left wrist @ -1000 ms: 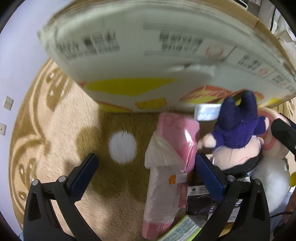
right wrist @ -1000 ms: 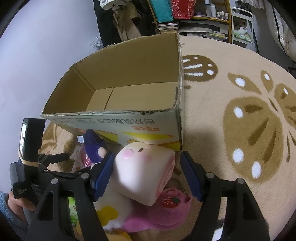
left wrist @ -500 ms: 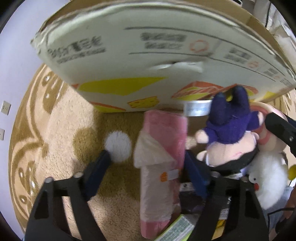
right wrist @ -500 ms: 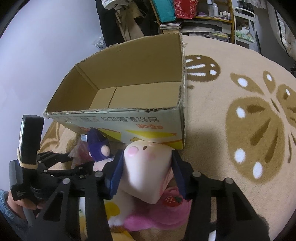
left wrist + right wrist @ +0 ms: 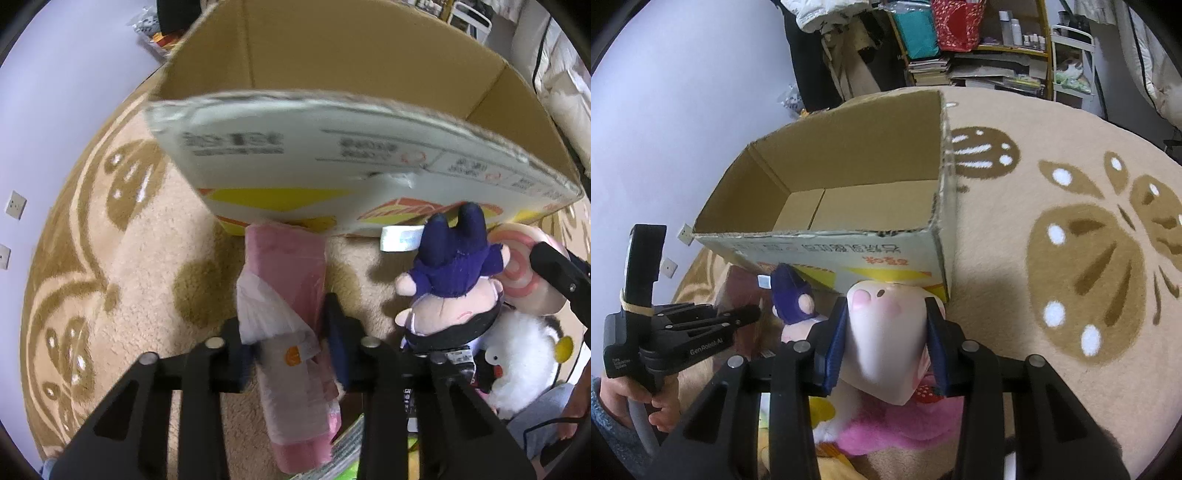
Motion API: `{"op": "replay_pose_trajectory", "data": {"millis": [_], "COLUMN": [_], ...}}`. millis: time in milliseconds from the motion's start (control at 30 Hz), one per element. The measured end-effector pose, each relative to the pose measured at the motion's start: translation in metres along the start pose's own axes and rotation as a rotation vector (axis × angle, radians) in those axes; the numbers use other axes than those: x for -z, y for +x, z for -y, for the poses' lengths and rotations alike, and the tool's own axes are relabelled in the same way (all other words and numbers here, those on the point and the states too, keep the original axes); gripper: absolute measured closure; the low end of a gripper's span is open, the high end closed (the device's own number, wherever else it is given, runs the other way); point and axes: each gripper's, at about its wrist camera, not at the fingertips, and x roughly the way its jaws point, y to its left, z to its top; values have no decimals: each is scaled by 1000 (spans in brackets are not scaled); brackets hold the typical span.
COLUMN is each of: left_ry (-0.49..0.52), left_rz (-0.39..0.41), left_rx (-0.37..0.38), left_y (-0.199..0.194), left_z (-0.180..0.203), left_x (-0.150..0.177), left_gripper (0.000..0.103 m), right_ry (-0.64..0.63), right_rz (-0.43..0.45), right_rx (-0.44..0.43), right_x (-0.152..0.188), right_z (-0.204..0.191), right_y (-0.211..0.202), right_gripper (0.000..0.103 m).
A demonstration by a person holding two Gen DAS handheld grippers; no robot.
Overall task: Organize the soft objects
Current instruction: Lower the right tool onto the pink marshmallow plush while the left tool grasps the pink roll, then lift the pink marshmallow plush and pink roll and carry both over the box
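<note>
An open cardboard box [image 5: 332, 162] [image 5: 827, 243] stands on the beige rug, empty inside. My left gripper [image 5: 288, 336] is shut on a pink package in clear plastic wrap [image 5: 291, 295] lying in front of the box. My right gripper [image 5: 886, 332] is shut on a pale pink swirl-roll plush [image 5: 886, 332], also seen at the right of the left wrist view [image 5: 524, 266]. A purple-clothed doll [image 5: 454, 280] [image 5: 792, 295] lies between them. A white fluffy plush [image 5: 521, 350] and a bright pink plush [image 5: 897, 421] sit in the pile below.
The rug [image 5: 1071, 258] with brown flower shapes spreads to the right of the box. A shelf with books and bottles [image 5: 990, 55] stands at the back. A hand [image 5: 635, 402] holds the left gripper's handle. Wall sockets [image 5: 14, 205] sit on the left wall.
Both grippers have gone from open to shut: the left onto the pink package, the right onto the swirl-roll plush. The left view has risen, and the box's inside shows.
</note>
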Motion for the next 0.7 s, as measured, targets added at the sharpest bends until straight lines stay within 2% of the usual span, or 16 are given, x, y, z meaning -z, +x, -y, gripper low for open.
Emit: {"op": "replay_pose_trajectory", "data": {"millis": [167, 400, 533, 600, 700], "left_ry": [8, 20, 0, -9, -19], "left_rz": [34, 100, 132, 145, 177], "left_rx": [-34, -79, -92, -96, -108], "left_y": [-14, -55, -82, -86, -104], "left_z": [4, 13, 4, -12, -13], "left_x": [-2, 1, 18, 27, 38], "left_gripper": [88, 89, 89, 89, 89], "right_ry": [6, 8, 6, 1, -34], "right_rz": [16, 70, 109, 123, 152], "right_rx": [14, 19, 29, 29, 42], "right_x": [2, 6, 10, 11, 13], "right_z": [1, -5, -12, -16, -27], "right_y": [-6, -30, -44, -49, -58], "right_gripper": [61, 61, 61, 61, 61]}}
